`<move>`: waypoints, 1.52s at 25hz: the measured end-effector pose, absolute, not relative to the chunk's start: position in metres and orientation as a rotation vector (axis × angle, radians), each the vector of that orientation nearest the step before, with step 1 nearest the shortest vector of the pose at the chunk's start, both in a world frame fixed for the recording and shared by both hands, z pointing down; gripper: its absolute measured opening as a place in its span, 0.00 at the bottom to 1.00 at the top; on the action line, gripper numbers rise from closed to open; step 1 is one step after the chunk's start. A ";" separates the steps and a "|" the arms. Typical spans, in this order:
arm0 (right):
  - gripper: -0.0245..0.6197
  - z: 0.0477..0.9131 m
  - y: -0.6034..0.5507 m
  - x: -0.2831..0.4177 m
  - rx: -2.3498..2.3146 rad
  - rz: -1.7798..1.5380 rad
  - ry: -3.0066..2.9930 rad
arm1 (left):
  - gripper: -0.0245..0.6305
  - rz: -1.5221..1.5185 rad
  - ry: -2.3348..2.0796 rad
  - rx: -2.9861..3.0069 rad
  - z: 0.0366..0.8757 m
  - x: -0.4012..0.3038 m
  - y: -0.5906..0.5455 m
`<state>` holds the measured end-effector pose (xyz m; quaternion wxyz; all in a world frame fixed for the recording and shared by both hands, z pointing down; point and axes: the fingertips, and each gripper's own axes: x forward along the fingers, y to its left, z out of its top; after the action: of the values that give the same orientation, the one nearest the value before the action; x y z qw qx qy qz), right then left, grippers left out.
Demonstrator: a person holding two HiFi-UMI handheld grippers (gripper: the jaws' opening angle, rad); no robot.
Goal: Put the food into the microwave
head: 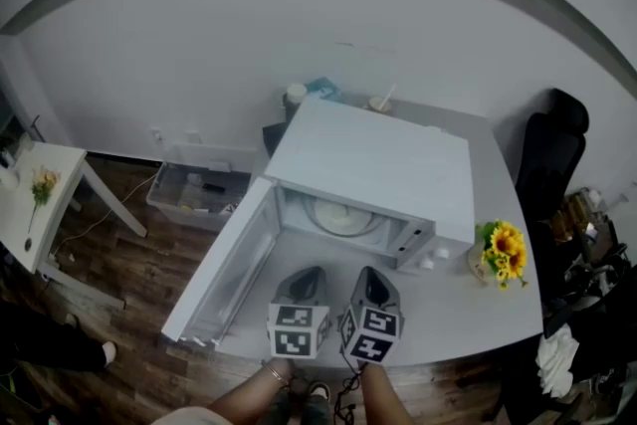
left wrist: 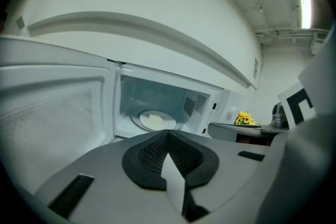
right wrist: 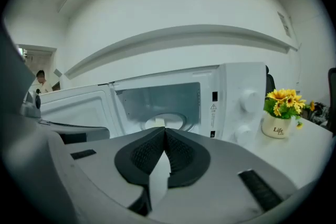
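Note:
A white microwave (head: pixel 368 169) stands on the grey table (head: pixel 478 314) with its door (head: pixel 224 264) swung open to the left. On the glass turntable inside lies the pale food (head: pixel 343 217), also visible in the left gripper view (left wrist: pixel 154 121) and the right gripper view (right wrist: pixel 157 122). My left gripper (head: pixel 306 279) and right gripper (head: pixel 370 279) hover side by side just in front of the open cavity, pointing at it. Both have their pads pressed together with nothing between them, as the left gripper (left wrist: pixel 168 134) and right gripper (right wrist: pixel 164 130) show in their own views.
A pot of sunflowers (head: pixel 500 254) sits right of the microwave. A black chair (head: pixel 552 154) stands beyond the table's right end. On the floor at left are a clear storage bin (head: pixel 194 194) and a small white table (head: pixel 40 204). Cups (head: pixel 296 96) stand behind the microwave.

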<state>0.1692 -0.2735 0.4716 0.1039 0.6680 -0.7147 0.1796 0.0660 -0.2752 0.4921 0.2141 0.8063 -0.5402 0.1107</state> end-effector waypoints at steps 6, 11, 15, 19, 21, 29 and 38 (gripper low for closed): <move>0.06 0.433 -0.227 0.171 1.946 0.485 -2.169 | 0.05 0.305 -1.445 2.286 0.451 0.075 -0.235; 0.06 0.395 -0.205 0.172 1.950 0.416 -2.218 | 0.05 0.259 -1.432 2.377 0.396 0.086 -0.219; 0.06 0.364 -0.207 0.174 1.974 0.311 -2.241 | 0.05 0.225 -1.452 2.427 0.365 0.087 -0.217; 0.06 0.354 -0.203 0.171 1.985 0.281 -2.250 | 0.05 0.223 -1.458 2.432 0.363 0.084 -0.214; 0.06 0.352 -0.204 0.166 1.979 0.283 -2.263 | 0.05 0.221 -1.462 2.435 0.364 0.083 -0.215; 0.06 0.346 -0.214 0.159 1.991 0.256 -2.267 | 0.05 0.219 -1.462 2.435 0.362 0.077 -0.225; 0.06 0.342 -0.215 0.155 1.989 0.239 -2.258 | 0.05 0.205 -1.474 2.428 0.361 0.068 -0.231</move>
<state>0.1545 -0.2150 0.3416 0.0615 0.6578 -0.7465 0.0791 0.0680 -0.2312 0.3612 0.1464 0.8435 -0.5119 0.0713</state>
